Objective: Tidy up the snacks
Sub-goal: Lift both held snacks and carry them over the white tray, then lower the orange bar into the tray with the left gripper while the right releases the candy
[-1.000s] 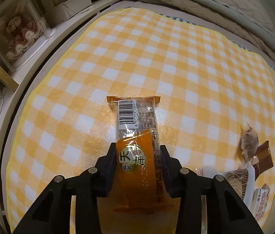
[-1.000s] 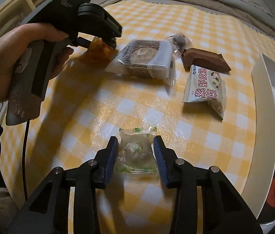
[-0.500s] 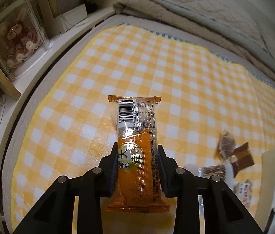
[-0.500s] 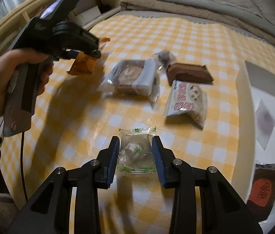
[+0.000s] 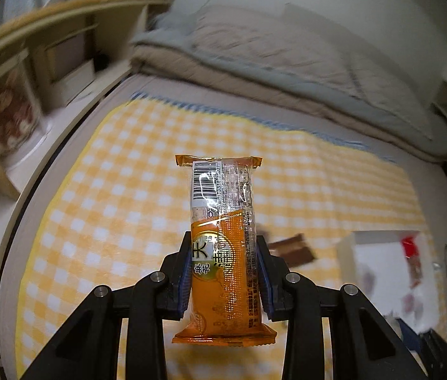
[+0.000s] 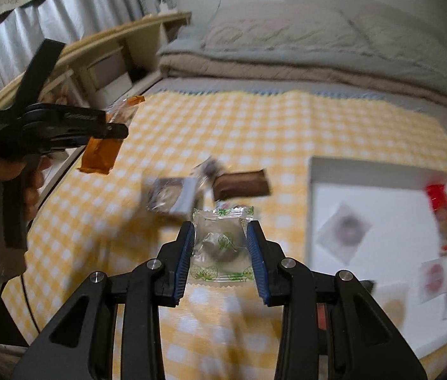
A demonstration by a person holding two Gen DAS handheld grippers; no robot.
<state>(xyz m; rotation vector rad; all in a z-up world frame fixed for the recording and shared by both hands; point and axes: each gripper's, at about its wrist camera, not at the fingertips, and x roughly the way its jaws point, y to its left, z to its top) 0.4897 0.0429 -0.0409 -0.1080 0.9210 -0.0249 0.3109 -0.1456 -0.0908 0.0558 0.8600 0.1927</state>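
My left gripper [image 5: 223, 253] is shut on an orange snack pack [image 5: 221, 221] with a barcode at its far end and holds it upright, well above the yellow checked cloth [image 5: 122, 196]. The right wrist view shows the same pack [image 6: 101, 153] in the air at the left. My right gripper [image 6: 221, 240] is shut on a clear packet with green print [image 6: 220, 243], lifted off the cloth. A white tray [image 6: 312, 209] with several snacks lies at the right.
A brown bar [image 6: 242, 185], a dark packet [image 6: 169, 196] and a small wrapped sweet [image 6: 209, 166] lie on the cloth mid-view. Folded bedding [image 6: 286, 50] lies behind. A wooden shelf [image 5: 33, 31] with boxes runs along the left.
Both grippers have risen from the cloth with their snacks. The views now tilt up and show the bedding and wall. The white tray has come further into view at the right.
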